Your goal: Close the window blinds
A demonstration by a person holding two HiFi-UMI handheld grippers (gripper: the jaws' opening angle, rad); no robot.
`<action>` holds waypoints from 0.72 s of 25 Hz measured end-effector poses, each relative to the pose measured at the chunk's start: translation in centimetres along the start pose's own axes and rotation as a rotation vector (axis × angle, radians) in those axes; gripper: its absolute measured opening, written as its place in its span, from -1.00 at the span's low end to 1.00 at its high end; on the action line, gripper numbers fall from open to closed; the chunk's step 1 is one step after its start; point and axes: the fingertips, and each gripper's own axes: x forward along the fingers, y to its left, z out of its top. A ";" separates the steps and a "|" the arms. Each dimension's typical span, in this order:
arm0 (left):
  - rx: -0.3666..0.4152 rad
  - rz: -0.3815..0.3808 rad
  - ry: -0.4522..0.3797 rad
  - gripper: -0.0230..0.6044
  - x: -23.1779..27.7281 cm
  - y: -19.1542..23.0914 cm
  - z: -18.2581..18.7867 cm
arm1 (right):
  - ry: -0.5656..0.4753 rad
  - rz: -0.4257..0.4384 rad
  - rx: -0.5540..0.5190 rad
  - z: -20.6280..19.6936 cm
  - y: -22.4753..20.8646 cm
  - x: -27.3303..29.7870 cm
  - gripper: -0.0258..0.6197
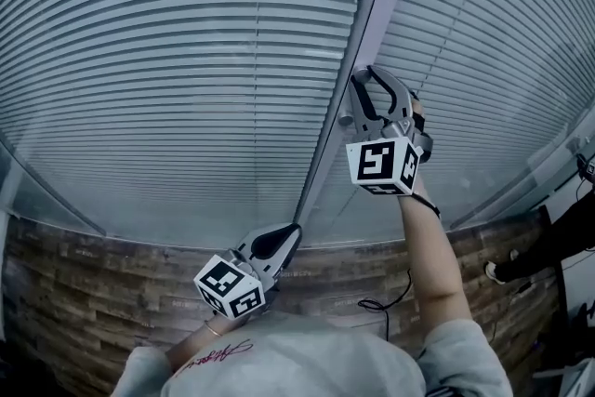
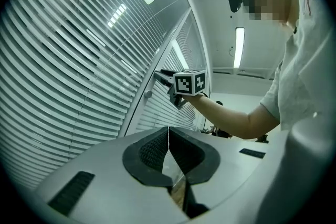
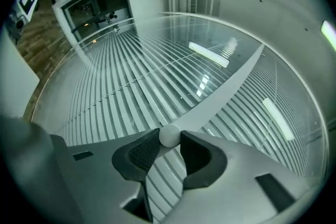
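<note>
An office partition faces us, its blinds (image 1: 167, 60) sealed behind glass. Our right tongs (image 1: 368, 74) clasp the small white knob (image 3: 169, 136) on the frame (image 1: 325, 153). Our left tongs (image 2: 168, 136) are clenched on nothing, low beside that frame. We judge the knob-turning step is in hand, and next the wrist must roll without slipping. The slats' tilt is hard to read.

Seen from my head, my right gripper (image 1: 364, 75) covers the small white knob (image 3: 169, 135) that its fingers pinch. The blinds (image 1: 167, 60) run off every edge. A bystander (image 1: 558, 242) is cut off at the right edge, only dark legs and a shoe showing.
</note>
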 end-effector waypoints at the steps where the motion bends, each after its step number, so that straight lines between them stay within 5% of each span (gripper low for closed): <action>1: -0.001 0.000 0.002 -0.87 0.0 0.0 0.0 | -0.003 0.013 -0.033 0.0 0.1 0.0 -0.51; 18: 0.011 -0.026 0.021 -0.87 0.4 -1.0 -0.2 | -0.032 0.201 -0.694 0.0 1.2 -0.2 -0.51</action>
